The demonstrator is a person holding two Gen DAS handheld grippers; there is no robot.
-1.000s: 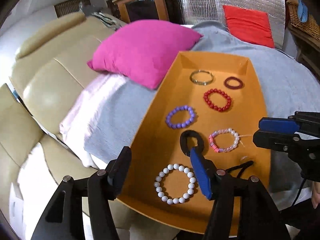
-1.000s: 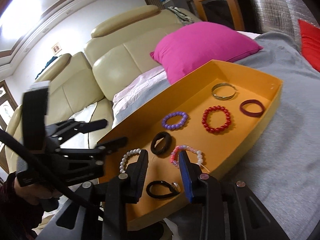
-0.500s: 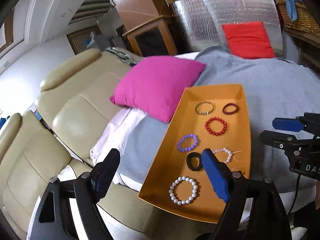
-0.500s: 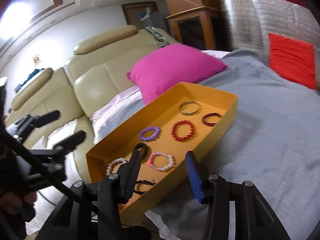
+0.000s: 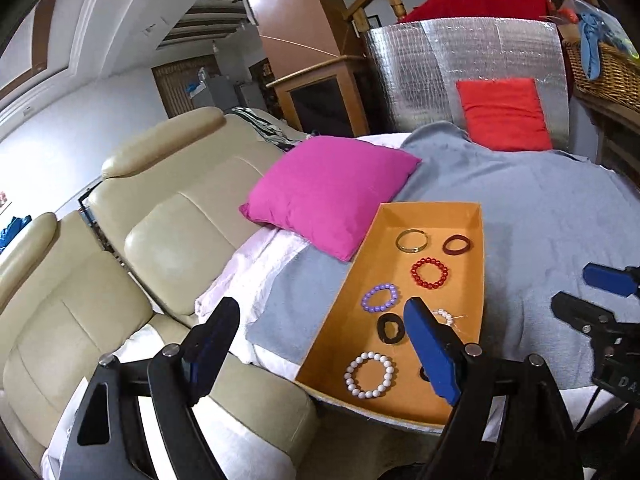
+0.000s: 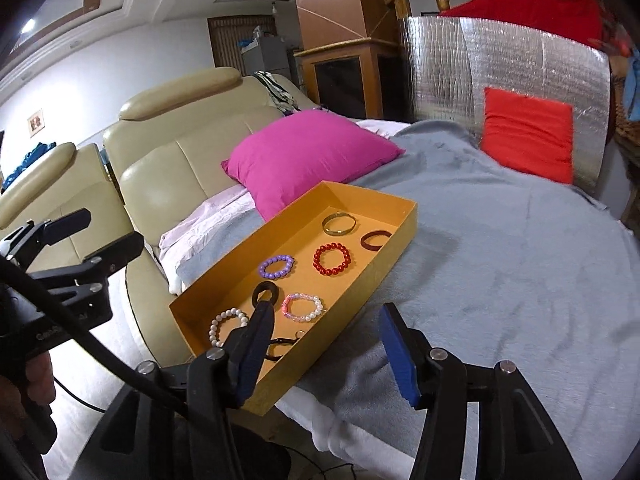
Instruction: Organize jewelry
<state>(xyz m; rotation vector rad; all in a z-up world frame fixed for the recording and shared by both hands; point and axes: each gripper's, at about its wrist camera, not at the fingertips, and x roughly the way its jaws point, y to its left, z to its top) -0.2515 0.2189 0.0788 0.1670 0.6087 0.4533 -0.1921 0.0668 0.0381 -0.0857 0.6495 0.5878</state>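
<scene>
Both the left tool (image 5: pixel 320 348) and right tool (image 6: pixel 326 354) hang released and empty short of the orange tray (image 6: pixel 394 250), so sorting looks done or paused, the next move being either a fresh reach or withdrawal

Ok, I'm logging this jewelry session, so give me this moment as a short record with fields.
container: orange tray on the grey blanket
far end: gold bangle, dark red ring
middle: red bead bracelet, purple bead bracelet
near end: black ring, pink-and-white bracelet, white bead bracelet, black cord piece
left gripper: open, empty
right gripper: open, empty
beside tray: pink pillow
</scene>
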